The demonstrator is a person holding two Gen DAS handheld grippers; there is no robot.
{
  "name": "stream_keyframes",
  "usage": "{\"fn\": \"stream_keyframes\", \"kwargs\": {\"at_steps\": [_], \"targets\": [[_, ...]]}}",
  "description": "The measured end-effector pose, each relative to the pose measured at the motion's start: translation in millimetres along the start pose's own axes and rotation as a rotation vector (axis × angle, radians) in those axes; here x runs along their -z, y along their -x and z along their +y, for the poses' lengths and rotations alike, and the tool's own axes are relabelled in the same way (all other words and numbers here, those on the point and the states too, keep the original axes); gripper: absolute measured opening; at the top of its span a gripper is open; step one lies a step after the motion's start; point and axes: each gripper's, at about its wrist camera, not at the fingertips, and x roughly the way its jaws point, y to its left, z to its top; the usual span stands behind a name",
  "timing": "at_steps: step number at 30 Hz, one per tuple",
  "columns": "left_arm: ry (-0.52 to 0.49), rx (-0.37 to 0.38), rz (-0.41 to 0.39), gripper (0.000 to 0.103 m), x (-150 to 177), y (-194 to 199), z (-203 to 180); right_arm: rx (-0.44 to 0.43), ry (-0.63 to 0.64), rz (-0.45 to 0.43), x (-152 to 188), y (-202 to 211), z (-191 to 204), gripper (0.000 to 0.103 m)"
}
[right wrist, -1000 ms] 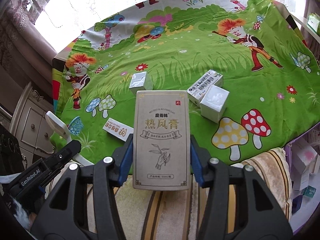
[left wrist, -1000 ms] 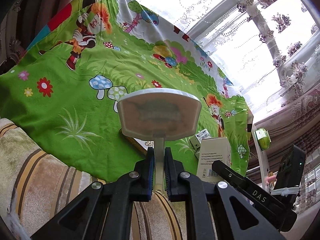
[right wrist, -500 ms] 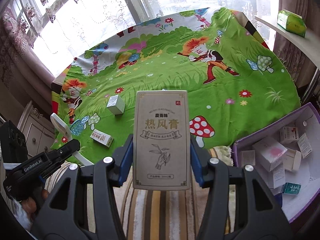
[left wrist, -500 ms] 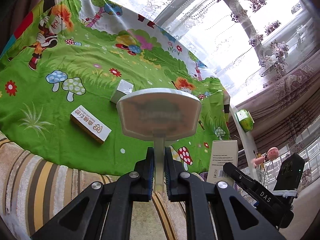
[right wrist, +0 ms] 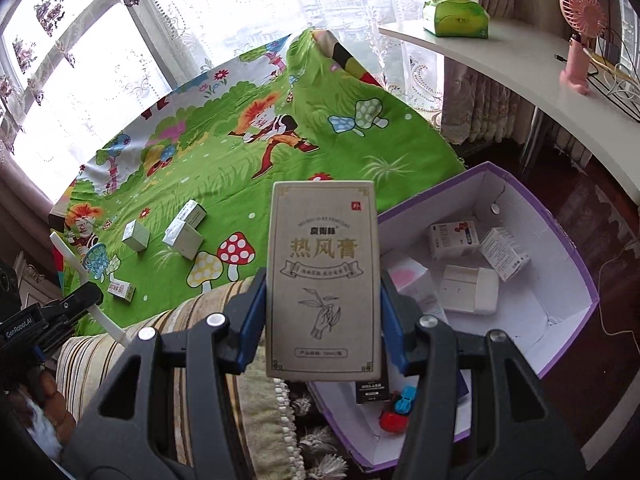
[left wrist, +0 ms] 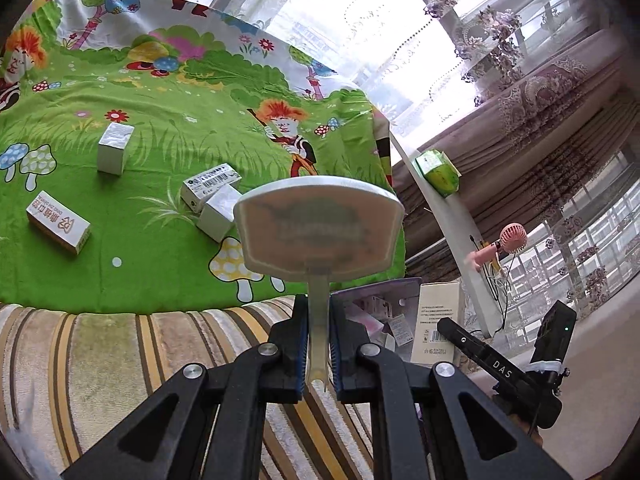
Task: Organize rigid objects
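My left gripper [left wrist: 318, 354] is shut on the stem of a white paddle-shaped plastic piece [left wrist: 320, 230], held above the striped cushion edge. My right gripper [right wrist: 322, 320] is shut on a tall beige carton with Chinese print [right wrist: 324, 276], held above the edge of a purple-rimmed white storage box [right wrist: 568, 248] that holds several small cartons and toy cars [right wrist: 398, 412]. The carton also shows in the left wrist view [left wrist: 438, 320]. Several small boxes lie on the green cartoon cloth [left wrist: 120, 100]: one upright [left wrist: 114, 150], a pair [left wrist: 212, 200], one orange-printed [left wrist: 58, 226].
A striped cushion [left wrist: 100, 360] borders the cloth. A curved white shelf [right wrist: 520, 76] at the right carries a green tissue pack [right wrist: 456, 16] and a pink fan [right wrist: 580, 32]. Lace-curtained windows stand behind.
Both grippers have swung to the right with their loads. The storage box has come fully into the right wrist view, and the carton is now over its near edge.
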Motion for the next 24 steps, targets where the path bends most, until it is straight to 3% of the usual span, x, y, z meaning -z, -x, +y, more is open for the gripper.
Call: {"fn": "stream_keyframes", "kwargs": {"at_steps": [7,13,21,24], "targets": [[-0.062,0.117,0.125,0.010,21,-34,-43,0.148,-0.014,-0.007,12,6,-46,0.055],[-0.120,0.147,0.218,0.010,42,-59,-70,0.258,-0.024,-0.010,19,11,-75,0.055],[-0.181,0.148,0.296,0.014,56,-78,-88,0.317,-0.062,-0.015,19,15,-91,0.057],[-0.174,0.145,0.301,0.022,56,-79,-86,0.308,-0.072,-0.018,18,14,-92,0.070]]}}
